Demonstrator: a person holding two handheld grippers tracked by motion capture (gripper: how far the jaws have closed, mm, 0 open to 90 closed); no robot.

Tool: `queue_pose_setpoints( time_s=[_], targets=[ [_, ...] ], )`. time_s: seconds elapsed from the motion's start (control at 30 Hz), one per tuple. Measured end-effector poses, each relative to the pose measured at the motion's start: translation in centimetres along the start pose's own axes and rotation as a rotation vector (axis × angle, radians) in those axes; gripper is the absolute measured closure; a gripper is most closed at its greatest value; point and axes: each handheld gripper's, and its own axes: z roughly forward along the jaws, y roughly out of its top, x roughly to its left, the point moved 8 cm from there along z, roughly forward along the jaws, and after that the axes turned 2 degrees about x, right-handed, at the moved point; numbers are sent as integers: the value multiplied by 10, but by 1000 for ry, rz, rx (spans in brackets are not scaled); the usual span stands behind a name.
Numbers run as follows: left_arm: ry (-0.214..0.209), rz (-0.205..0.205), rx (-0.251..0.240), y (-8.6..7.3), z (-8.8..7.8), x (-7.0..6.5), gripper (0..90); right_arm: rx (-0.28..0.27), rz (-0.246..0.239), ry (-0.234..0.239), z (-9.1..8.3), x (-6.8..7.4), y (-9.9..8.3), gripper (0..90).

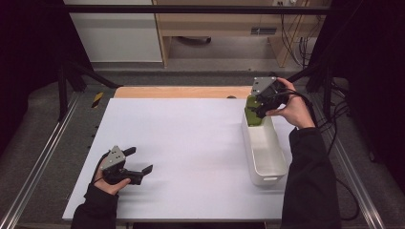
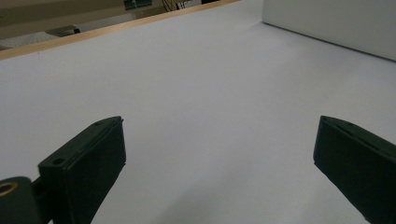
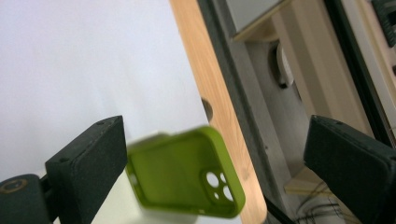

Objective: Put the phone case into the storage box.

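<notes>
Right tool (image 3: 215, 168) gaping wide over my green phone case (image 3: 184, 179).
Case sits loose between its jaws, tilted at the white bin's (image 1: 267, 152) far end, right of frame.

The high view looks forward and down over the whole white surface (image 1: 191, 143). Each gripper view skims it closely; both share its wooden far edge (image 2: 116, 28).

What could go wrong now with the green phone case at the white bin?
1. The phone case lies free between the open jaws of the right gripper, blurred; it may tip out over the far end of the bin.
2. That gripper is close above the case and might knock it.
3. The left gripper, open on the table, is too far to help.
</notes>
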Motion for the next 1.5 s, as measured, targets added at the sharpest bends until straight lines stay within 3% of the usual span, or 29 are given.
queue_pose_setpoints(
  time_s=[0.13, 0.3, 0.53, 0.73, 0.93, 1.2, 1.37, 1.5],
  targets=[
    [-1, 1, -1, 0, 0, 0, 24, -67, 65, -3, -11, 5, 12, 40],
    [1, 2, -5, 1, -1, -1, 24, -72, 127, -2, -21, 16, 20, 28],
    [-3, 5, -6, 1, -1, -2, 24, -111, 319, 56, -35, 34, 20, 24],
    [-7, 3, -7, 2, -1, -2, 23, -206, 422, 37, -55, 47, 16, 16],
    [-8, 3, -14, 2, -2, -2, 23, -317, 580, 34, -70, 59, 12, 11],
    [-15, 4, -27, 4, -4, -2, 23, -390, 671, 5, -80, 83, -1, 11],
    [-15, 4, -39, 6, -6, -2, 23, -515, 697, 51, -92, 103, -9, 10],
    [-18, 3, -45, 7, -6, -2, 23, -505, 718, 57, -94, 117, -23, 7]
  ],
)
